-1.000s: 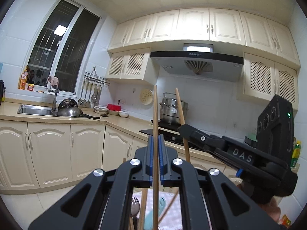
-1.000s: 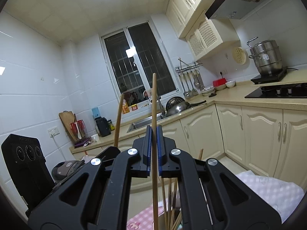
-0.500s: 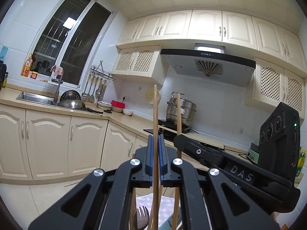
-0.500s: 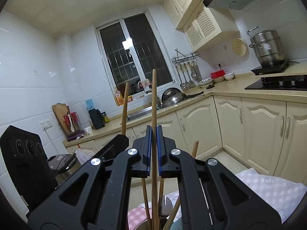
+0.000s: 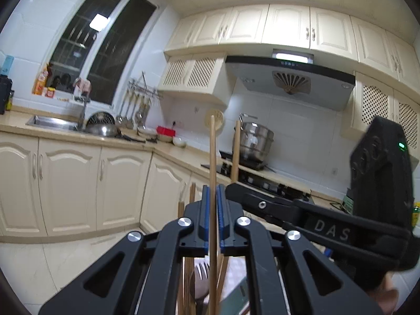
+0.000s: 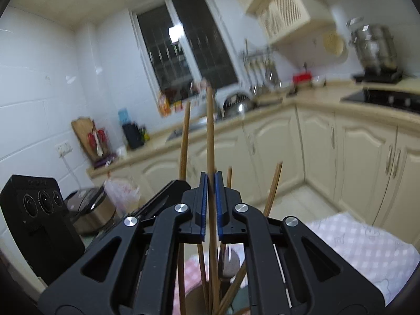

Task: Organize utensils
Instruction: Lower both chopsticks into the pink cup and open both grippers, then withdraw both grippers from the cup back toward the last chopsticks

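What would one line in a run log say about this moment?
stage: chopsticks going in | left gripper: shut on chopstick | right gripper: shut on second chopstick | below: other chopsticks, fork, holder unclear

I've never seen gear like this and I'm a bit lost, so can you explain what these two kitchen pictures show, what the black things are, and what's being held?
These are two hand-held black grippers, not a robot arm. A person holds one in each hand, and each carries a wide-angle camera looking forward along its two fingers.

One picture comes from the left gripper. It is closed on a long wooden chopstick standing upright. At the right you see the other tool from the side.

The other picture comes from the right gripper, which pinches its own wooden chopstick between blue-lined pads.

Below both, more wooden chopsticks and a metal fork stand bunched together; what holds them is mostly hidden. A pink checked cloth lies underneath. Behind are cream kitchen cabinets and a steel pot.
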The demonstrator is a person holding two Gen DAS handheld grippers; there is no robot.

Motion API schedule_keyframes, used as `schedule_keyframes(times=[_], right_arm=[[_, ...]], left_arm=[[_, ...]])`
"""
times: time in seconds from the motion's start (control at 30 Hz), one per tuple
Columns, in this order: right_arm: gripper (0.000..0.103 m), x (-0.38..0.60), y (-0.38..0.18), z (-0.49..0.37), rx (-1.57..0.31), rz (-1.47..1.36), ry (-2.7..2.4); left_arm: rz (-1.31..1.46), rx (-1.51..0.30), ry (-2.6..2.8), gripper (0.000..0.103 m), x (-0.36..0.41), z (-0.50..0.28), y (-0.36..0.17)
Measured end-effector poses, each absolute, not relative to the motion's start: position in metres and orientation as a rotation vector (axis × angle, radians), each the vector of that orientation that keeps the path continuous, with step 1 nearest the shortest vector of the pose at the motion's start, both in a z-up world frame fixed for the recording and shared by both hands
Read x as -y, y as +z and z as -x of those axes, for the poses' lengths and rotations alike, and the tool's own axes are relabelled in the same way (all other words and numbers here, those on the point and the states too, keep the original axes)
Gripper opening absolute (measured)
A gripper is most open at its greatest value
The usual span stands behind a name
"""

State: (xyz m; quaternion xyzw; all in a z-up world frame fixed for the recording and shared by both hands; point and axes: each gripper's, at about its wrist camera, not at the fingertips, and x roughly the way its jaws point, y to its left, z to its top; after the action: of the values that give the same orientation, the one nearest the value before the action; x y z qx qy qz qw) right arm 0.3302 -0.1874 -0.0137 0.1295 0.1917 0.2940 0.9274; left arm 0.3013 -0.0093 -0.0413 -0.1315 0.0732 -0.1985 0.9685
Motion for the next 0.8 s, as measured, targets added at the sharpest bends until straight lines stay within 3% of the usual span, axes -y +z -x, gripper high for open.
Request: schedule_keyframes(times=[0.03,0.07,0.1,0.13,0.23,0.3,0.4,0.8], right_arm=[[0.022,0.189,-0.013,-0.332,-0.416,-0.264,0.599],[0.051,0.194,-0.012,-0.332,-0.424,-0.271,0.574],[0.083,0.200,-0.009,-0.331,-0.417,-0.281,0.548],[0.091,0.208,-0.005,-0.327,-0.392,-0.287,0.503],[0.091,0.225,0.004,-0.319,-0.350,-0.322,0.505],[0.097,0.236,0.010,-0.314,-0.323,-0.348,0.489],[0.097,0.246,0.016,-0.310,-0.308,-0.367,0.459],[0.097,0.250,0.031,-0.293,-0.324,-0.351,0.445]], left_arm=[[0.267,-0.151,-0.389,0.025,0.007,-0.300,-0.041],[0.268,-0.148,-0.376,0.041,0.005,-0.299,-0.041],[0.275,-0.132,-0.352,0.068,0.000,-0.294,-0.040],[0.282,-0.114,-0.343,0.077,-0.004,-0.289,-0.038],[0.270,-0.106,-0.336,0.087,-0.008,-0.281,-0.031],[0.246,-0.104,-0.318,0.093,-0.008,-0.275,-0.027],[0.210,-0.109,-0.301,0.097,-0.004,-0.267,-0.021],[0.118,-0.175,-0.243,0.098,0.003,-0.238,-0.002]])
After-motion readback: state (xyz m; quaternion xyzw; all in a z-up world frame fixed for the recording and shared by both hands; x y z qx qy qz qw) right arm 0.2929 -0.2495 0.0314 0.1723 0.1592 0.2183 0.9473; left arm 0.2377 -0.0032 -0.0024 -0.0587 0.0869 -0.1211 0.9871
